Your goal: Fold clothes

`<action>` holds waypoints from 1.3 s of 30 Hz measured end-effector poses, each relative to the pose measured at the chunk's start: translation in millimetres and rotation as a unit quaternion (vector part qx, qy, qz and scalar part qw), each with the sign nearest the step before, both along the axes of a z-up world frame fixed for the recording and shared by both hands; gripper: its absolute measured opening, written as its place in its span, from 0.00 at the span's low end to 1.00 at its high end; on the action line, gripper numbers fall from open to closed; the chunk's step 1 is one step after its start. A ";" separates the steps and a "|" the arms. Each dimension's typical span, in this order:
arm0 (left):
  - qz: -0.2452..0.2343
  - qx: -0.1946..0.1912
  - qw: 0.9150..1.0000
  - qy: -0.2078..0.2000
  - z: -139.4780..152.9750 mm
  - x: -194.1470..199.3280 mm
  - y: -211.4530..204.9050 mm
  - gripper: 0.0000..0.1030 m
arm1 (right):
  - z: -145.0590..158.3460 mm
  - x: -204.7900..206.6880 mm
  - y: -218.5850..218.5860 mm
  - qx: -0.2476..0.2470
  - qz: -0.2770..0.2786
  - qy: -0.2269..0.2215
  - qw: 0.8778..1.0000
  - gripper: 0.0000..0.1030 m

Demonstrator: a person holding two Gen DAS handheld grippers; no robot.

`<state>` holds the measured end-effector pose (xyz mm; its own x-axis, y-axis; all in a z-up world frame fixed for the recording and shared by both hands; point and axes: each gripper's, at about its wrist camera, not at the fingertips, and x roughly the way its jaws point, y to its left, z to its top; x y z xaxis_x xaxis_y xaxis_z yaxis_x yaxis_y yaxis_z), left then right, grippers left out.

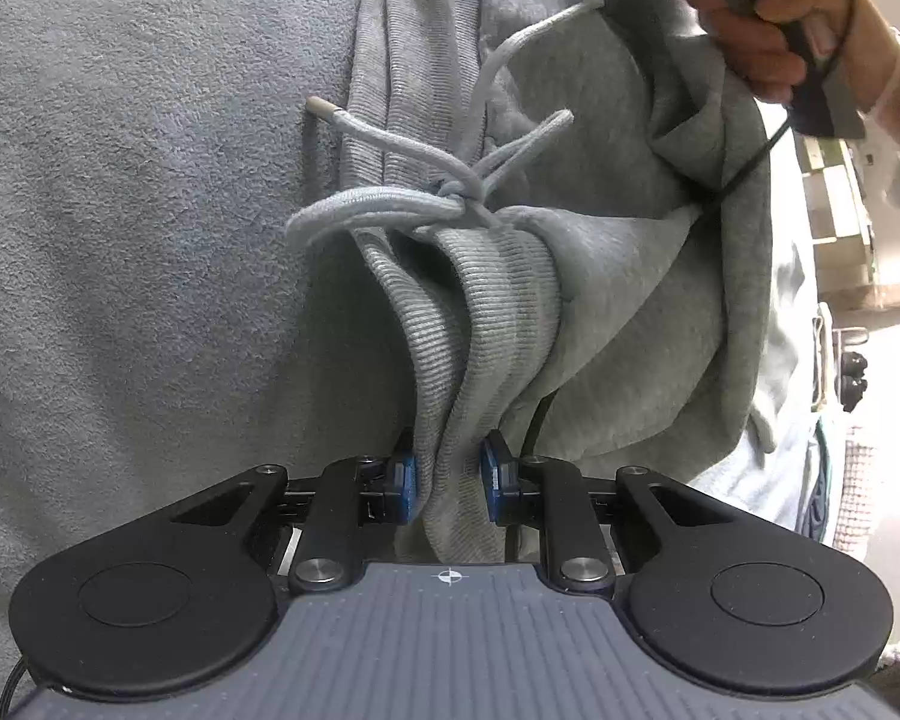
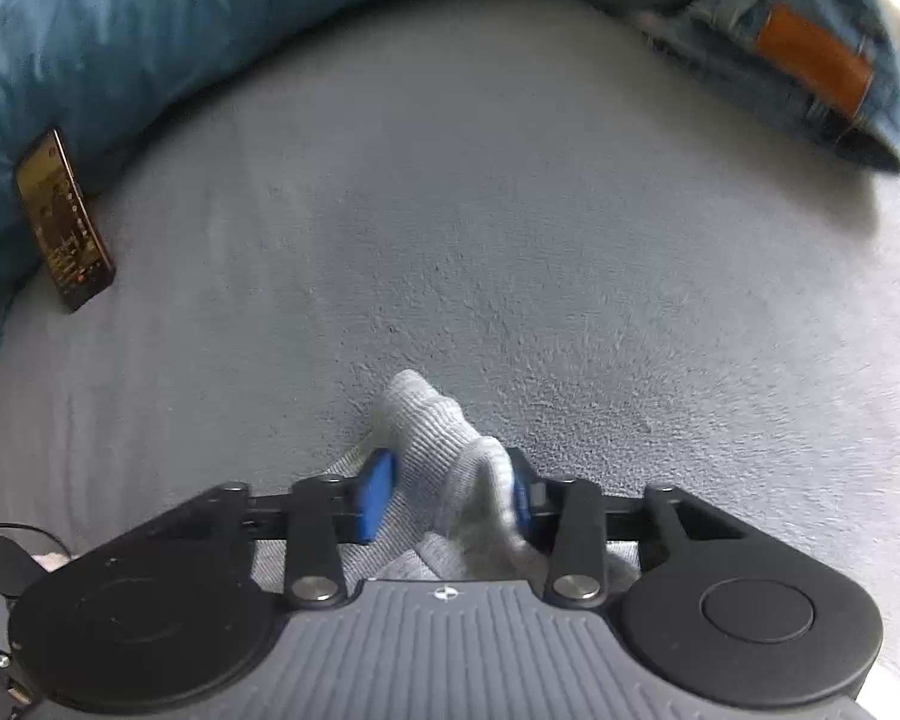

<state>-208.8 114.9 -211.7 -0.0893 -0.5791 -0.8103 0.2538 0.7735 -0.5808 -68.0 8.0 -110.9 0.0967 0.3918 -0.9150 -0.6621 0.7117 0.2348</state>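
Observation:
Grey sweatpants [image 1: 618, 252] hang bunched over the grey bed cover. Their ribbed waistband [image 1: 486, 324] runs down between the blue pads of my left gripper [image 1: 450, 456], which is shut on it. A knotted grey drawstring [image 1: 390, 204] dangles to the left of the waistband. In the right wrist view, my right gripper [image 2: 450, 477] is shut on another ribbed grey part of the sweatpants [image 2: 438, 426], which pokes out past the fingertips just above the bed cover. A person's hand [image 1: 750, 30] holds the right gripper's handle at the top right of the left wrist view.
A grey fleece bed cover [image 2: 540, 228] fills the middle. A blue duvet [image 2: 120, 30] lies at the far left with a dark remote control [image 2: 63, 222] against it. Blue jeans with a brown leather patch [image 2: 810, 60] lie at the far right. A black cable [image 1: 744, 162] trails from the hand.

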 end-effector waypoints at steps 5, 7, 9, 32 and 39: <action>0.033 -0.031 0.998 -0.046 21.4 -5.9 10.9 0.16 | 47.3 -34.4 -36.2 0.051 -0.075 -0.066 0.994 0.26; 0.049 -0.050 0.995 -0.077 37.6 -5.8 16.7 0.13 | 74.1 -49.6 -66.6 0.084 -0.132 -0.093 0.983 0.25; 0.060 -0.070 0.990 -0.110 56.6 -4.5 20.1 0.11 | 100.2 -64.9 -100.6 0.120 -0.188 -0.121 0.967 0.25; -0.128 -0.521 0.821 -0.196 323.8 -62.2 -146.0 0.08 | 457.7 -379.2 -339.5 0.228 -0.387 -0.578 0.681 0.23; -0.077 -0.477 0.856 -0.185 292.0 -62.5 -111.4 0.07 | 418.3 -299.0 -315.1 0.223 -0.380 -0.540 0.717 0.23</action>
